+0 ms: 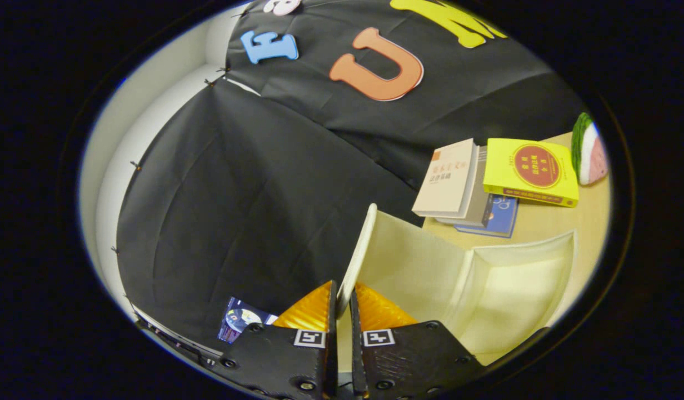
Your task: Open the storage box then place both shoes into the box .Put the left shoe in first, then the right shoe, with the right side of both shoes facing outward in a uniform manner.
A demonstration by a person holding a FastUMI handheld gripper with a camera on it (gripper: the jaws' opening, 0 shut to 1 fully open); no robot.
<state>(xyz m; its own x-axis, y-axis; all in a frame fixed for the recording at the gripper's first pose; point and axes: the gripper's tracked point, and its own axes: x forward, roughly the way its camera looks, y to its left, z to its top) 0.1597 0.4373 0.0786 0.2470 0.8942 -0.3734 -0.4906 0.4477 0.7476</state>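
Note:
My gripper (342, 303) is shut on the edge of the storage box's lid (357, 253), a thin cream panel that stands raised between my two fingers. Right of the lid the cream storage box (508, 289) stands open, and its inside walls and floor show bare. The box rests on a light wooden table (547, 219). The view is tilted, and the black cloth wall lies beyond my fingers on the left.
Beyond the box lie several books: a beige one (447, 180), a yellow one (530, 172) and a blue one (500, 216) beneath them. A watermelon-slice toy (589, 150) sits at the far right. A small printed card (239, 322) lies left of my fingers.

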